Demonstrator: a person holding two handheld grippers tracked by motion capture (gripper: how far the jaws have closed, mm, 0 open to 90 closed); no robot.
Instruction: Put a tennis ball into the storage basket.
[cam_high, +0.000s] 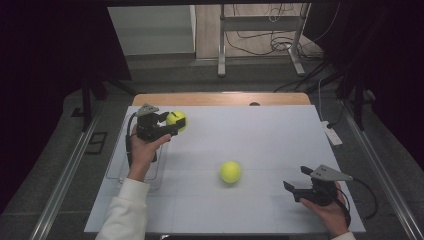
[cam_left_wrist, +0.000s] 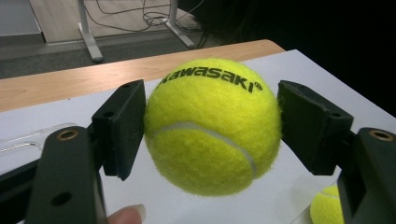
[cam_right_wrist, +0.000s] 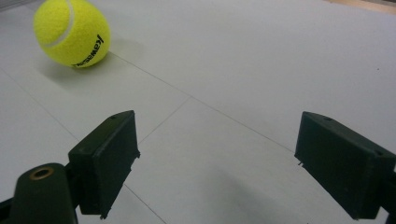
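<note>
White board (cam_high: 260, 145) covered the table, with a dark floor and trailing cables beyond its far edge and a clear tray (cam_high: 116, 170) lying at the board's left side. Raised above the board's far-left part, the left gripper (cam_left_wrist: 212, 126) pinched a yellow ball (cam_left_wrist: 212, 126) between its two black jaws, the lettering on top, with a fingertip showing below it in the left gripper view. Near the right front corner the right gripper (cam_right_wrist: 217, 163) hung with its jaws spread and nothing between them, pointing toward a second ball (cam_high: 230, 171) that lay on the board around the middle, well apart from both grippers.
</note>
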